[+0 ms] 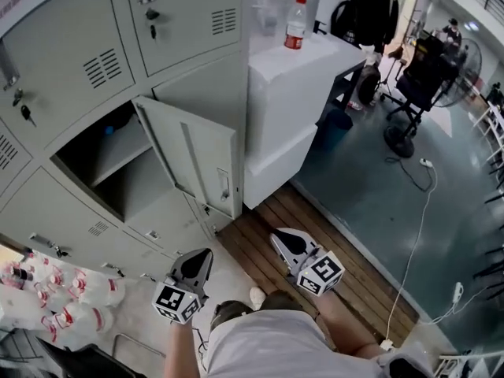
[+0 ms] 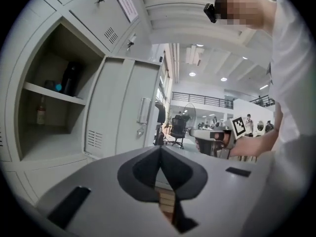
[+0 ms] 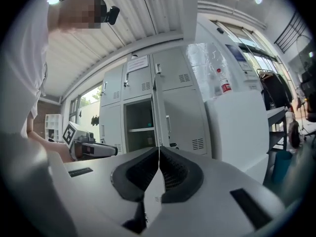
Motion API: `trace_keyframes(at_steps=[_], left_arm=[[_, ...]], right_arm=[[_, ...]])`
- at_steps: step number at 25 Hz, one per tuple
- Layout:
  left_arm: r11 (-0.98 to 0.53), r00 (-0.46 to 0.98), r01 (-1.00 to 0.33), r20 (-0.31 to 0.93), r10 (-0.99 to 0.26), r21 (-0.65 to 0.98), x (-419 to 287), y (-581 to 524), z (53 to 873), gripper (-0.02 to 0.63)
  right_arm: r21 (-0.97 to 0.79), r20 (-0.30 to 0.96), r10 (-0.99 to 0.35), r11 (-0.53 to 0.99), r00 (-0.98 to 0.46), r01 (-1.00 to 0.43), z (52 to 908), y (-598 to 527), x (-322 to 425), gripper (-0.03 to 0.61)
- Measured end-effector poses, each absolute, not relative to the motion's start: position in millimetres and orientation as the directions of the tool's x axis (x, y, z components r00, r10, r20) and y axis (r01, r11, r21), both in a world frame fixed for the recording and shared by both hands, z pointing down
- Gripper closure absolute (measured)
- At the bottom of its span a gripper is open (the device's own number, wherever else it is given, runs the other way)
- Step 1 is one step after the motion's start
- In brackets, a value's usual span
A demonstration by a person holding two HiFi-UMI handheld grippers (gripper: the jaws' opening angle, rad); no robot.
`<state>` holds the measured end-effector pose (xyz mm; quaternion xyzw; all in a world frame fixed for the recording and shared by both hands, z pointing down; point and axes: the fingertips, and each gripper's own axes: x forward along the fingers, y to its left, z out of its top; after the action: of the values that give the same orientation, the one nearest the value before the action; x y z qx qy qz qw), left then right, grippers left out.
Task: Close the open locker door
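Locker door (image 1: 193, 160) hanging wide open on the grey lockers (image 1: 189, 22), left gripper (image 1: 203, 255) and right gripper (image 1: 280, 238) low in front, clear of it, both jaws pressed together, empty

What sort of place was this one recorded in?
Probably a locker area in a workshop or office hall: grey metal lockers, one door open, an office chair and fan beyond.

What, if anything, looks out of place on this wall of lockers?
One locker door stands swung wide open, showing a shelf with things on it, while the neighbouring doors are shut.
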<state>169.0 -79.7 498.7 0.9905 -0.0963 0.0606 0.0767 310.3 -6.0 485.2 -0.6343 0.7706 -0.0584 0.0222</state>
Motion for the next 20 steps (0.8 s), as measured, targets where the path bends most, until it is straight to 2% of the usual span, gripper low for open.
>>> trace_keyframes(at_steps=[7, 12, 20], left_arm=[[-0.917, 0.920, -0.381, 0.141, -0.365, 0.114, 142, -104, 497, 0.614], [-0.853, 0.857, -0.509, 0.156, -0.490, 0.116, 115, -114, 500, 0.614], [-0.777, 0.784, -0.617, 0.186, -0.592, 0.126, 94, -111, 508, 0.614]], right_arm=[[-0.090, 0.037, -0.945, 0.320, -0.325, -0.943, 487, -56, 308, 0.553], [-0.079, 0.034, -0.912, 0.405, -0.408, -0.911, 489, -88, 301, 0.493], [-0.071, 0.033, -0.879, 0.473, -0.476, -0.878, 495, -131, 305, 0.449]])
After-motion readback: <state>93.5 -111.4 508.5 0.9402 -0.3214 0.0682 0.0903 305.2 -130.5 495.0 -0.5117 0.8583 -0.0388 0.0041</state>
